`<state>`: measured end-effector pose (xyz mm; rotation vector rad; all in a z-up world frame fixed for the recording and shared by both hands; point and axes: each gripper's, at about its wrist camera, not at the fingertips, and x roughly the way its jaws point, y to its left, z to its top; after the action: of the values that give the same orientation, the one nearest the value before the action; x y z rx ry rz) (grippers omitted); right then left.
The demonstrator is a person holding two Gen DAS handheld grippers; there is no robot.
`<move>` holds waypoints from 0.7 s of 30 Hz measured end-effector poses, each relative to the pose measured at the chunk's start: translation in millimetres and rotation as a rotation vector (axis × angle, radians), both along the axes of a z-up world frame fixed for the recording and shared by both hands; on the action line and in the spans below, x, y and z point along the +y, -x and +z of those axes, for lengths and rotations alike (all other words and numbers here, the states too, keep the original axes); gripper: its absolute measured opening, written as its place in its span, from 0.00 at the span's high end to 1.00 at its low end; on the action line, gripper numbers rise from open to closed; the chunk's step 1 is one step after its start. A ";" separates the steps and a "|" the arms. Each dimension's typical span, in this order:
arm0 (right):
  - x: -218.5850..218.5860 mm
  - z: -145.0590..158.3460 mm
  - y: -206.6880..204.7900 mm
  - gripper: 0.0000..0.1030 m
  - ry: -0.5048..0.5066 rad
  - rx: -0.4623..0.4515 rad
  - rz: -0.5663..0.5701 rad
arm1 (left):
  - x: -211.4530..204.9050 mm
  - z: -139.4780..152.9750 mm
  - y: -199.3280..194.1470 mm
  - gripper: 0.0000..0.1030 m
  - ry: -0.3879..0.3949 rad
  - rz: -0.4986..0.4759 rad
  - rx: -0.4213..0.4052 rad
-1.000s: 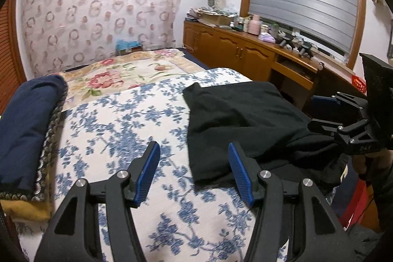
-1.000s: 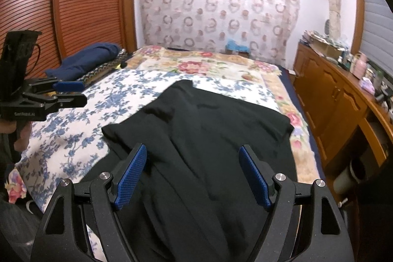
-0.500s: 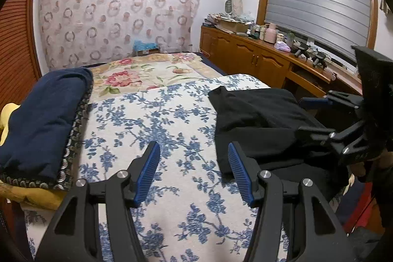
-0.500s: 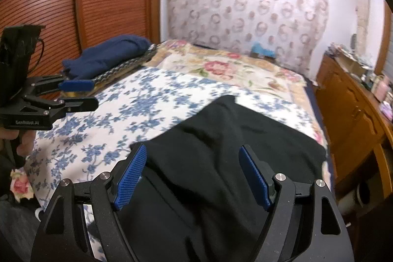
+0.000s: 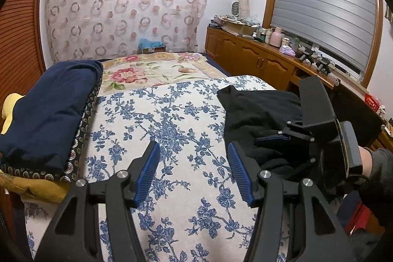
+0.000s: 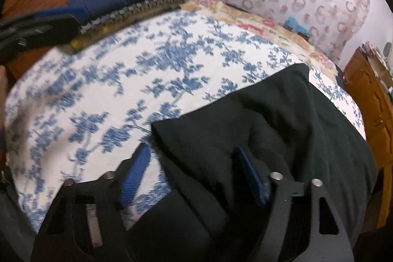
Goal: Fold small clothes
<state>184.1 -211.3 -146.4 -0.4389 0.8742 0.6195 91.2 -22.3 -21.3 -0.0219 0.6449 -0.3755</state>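
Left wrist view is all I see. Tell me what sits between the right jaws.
Observer: The right gripper straddles the black garment's near left edge; its jaws have just been closing and are not pinching yet.
Operator: Report each finger.
Observer: One finger is over the floral sheet, the other over the cloth.
Operator: Report the garment's far side.
Observer: It runs wrinkled to the sheet's right edge, by the wooden cabinet.
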 end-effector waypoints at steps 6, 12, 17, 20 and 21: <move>-16.0 13.6 -7.7 0.93 -0.014 -0.032 -0.023 | -3.9 -3.0 0.3 0.45 0.000 -0.016 0.009; -65.8 63.8 -18.1 0.94 -0.110 -0.141 -0.127 | -10.8 -5.6 -0.2 0.45 0.001 -0.035 0.018; -120.0 101.0 -40.6 0.95 -0.120 -0.228 -0.252 | -18.4 -7.0 0.4 0.45 0.004 -0.052 0.024; -150.4 108.0 -57.9 0.95 -0.085 -0.249 -0.323 | -22.3 -7.8 0.5 0.45 0.000 -0.064 0.027; -160.9 107.6 -65.3 0.95 -0.072 -0.249 -0.348 | -23.0 -8.2 0.3 0.45 -0.001 -0.066 0.027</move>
<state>249.4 -372.2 -38.7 -0.2815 0.6669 0.2673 90.9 -45.2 -29.5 -0.0050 0.6741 -0.4395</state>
